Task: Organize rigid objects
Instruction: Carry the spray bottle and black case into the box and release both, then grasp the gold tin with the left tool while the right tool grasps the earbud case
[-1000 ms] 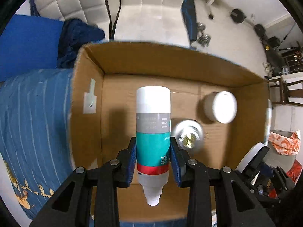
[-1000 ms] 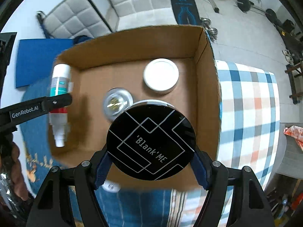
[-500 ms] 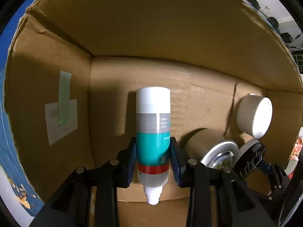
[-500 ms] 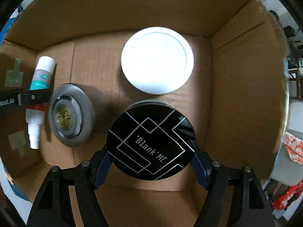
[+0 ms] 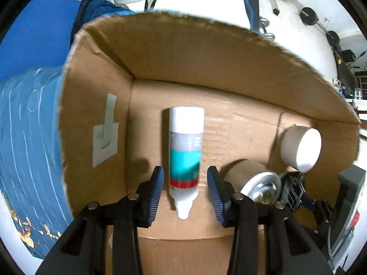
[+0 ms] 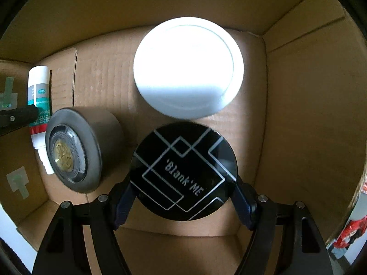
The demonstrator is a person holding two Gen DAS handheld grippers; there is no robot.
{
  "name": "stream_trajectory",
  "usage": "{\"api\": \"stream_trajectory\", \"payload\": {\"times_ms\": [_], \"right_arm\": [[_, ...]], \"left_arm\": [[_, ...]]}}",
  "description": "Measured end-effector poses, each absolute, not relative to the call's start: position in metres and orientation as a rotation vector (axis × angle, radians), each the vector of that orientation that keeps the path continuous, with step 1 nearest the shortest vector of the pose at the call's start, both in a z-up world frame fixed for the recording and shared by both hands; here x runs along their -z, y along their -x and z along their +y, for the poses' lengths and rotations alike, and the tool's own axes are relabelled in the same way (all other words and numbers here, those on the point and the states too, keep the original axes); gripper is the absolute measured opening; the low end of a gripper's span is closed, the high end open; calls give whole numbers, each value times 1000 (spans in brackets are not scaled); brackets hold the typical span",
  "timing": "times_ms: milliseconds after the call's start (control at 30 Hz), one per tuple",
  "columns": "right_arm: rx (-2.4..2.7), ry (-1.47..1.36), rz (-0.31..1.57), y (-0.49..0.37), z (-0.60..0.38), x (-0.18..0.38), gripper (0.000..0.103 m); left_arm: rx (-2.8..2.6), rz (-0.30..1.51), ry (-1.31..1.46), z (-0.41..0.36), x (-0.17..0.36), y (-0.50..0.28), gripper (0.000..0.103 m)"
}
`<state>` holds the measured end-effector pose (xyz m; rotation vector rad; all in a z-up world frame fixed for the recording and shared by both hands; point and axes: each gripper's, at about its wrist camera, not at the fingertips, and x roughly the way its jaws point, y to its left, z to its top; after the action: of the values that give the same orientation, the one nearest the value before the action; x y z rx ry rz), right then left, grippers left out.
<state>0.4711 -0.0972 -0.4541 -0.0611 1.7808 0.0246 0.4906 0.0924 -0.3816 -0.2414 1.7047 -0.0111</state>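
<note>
Left wrist view, nearest first: the left tongs (image 5: 185, 184) stand spread, their jaws having just opened, with the bottle (image 5: 185, 153) lying between the blue pads (image 5: 156, 188) but clear of both. The bottle rests flat on the floor of the cardboard box (image 5: 160, 52) near its left wall, long axis running straight away from the tongs, nozzle nearest and white cap farthest, so a lift straight up looks free. To its right stands the grey tin (image 5: 257, 183), and beyond it the white jar (image 5: 300, 146) toward the far right corner. Right wrist view: the right tongs (image 6: 183, 197) pinch the black round case (image 6: 183, 171) by its sides, low inside the box, just short of the white jar and beside the grey tin.
</note>
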Motion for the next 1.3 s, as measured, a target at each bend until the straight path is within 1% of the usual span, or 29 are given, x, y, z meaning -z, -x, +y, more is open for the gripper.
{"api": "stream_trajectory", "payload": {"times_ms": [33, 200, 233, 267, 300, 367, 433, 467, 500, 900, 1000, 1033, 1300], "right_arm": [[-25, 64, 1782, -469, -97, 451, 77], [-23, 88, 1755, -464, -95, 430, 80], [-26, 88, 1746, -462, -94, 422, 82], [-29, 89, 1740, -459, -94, 418, 85], [-32, 88, 1731, -456, -93, 411, 86], [-36, 80, 1716, -449, -93, 400, 93], [-38, 66, 1697, -442, -92, 386, 98], [-35, 62, 1686, -439, -92, 380, 103], [-39, 53, 1669, -434, -92, 372, 103], [-70, 29, 1501, -374, -93, 296, 103], [-80, 34, 1449, -355, -90, 283, 103], [-84, 34, 1436, -347, -96, 287, 103], [-95, 14, 1335, -306, -100, 246, 103]], "left_arm": [[13, 1697, 240, 93, 377, -488, 42], [20, 1664, 203, 85, 354, -471, 44], [21, 1657, 195, 85, 350, -466, 48], [23, 1647, 188, 84, 345, -459, 57], [25, 1636, 182, 86, 342, -456, 62], [35, 1604, 160, 84, 331, -445, 79], [25, 1592, 150, 83, 330, -435, 85], [24, 1582, 154, 83, 326, -429, 85], [26, 1571, 161, 84, 322, -422, 85], [-21, 1373, 134, 83, 249, -352, 86], [-16, 1332, 133, 81, 234, -333, 86], [-14, 1319, 131, 80, 228, -326, 86], [3, 1231, 106, 74, 187, -277, 86]]}}
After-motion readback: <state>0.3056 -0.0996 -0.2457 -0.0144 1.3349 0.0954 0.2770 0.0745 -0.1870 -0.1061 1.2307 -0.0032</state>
